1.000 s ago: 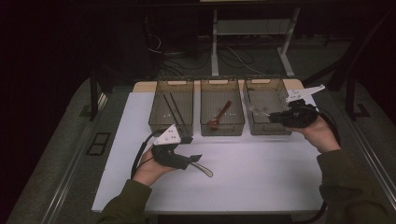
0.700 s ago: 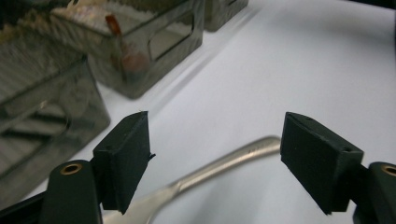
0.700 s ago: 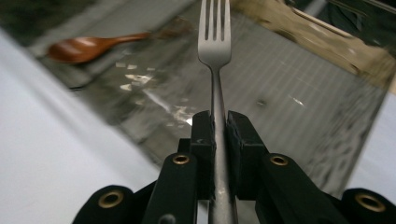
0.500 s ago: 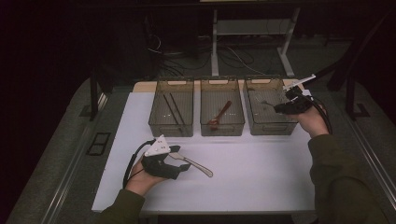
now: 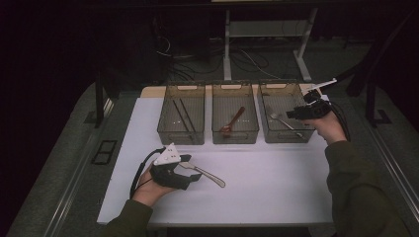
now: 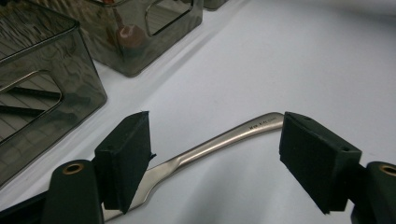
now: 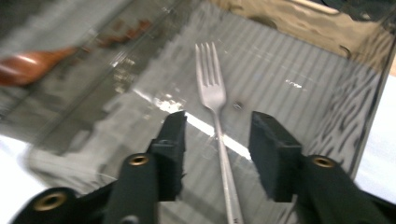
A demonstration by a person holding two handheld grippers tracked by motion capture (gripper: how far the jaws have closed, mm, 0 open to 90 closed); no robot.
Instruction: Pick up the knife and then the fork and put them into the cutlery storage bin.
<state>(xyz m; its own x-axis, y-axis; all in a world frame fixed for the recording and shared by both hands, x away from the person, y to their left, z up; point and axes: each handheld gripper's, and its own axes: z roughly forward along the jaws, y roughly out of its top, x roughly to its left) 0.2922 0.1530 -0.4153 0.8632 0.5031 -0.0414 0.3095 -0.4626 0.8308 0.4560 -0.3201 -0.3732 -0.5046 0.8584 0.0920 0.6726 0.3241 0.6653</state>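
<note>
1. The bench (image 5: 276, 197) carries a white top that lies bare and smooth in front of the person, with a strip of pale wood showing along its far edge behind the bins.
2. Three smoky, see-through plastic bins stand in a row at the far side of the white top: the left bin (image 5: 181, 120) holds two dark chopsticks (image 5: 181, 114), the middle bin (image 5: 235, 118) holds a reddish-brown wooden spoon (image 5: 232, 121), and the right bin (image 5: 284, 117) holds a metal fork (image 7: 212, 93).
3. The left hand-held gripper (image 6: 215, 163) sits low over the near left part of the white top, its jaws spread wide and gripping nothing.
4. A metal utensil (image 5: 206, 173) lies flat on the white top with its curved handle running between those jaws; its head is hidden in both views that show it, so its type cannot be told.
5. The right hand-held gripper (image 7: 217, 149) hangs over the right bin's near right corner, jaws apart and empty, with the fork lying on the ribbed bin floor below the gap.
6. Around the bench lies a grey floor, and the room beyond is dark, with cables (image 5: 197, 61) and a white metal frame (image 5: 269, 29) behind the bench.
</note>
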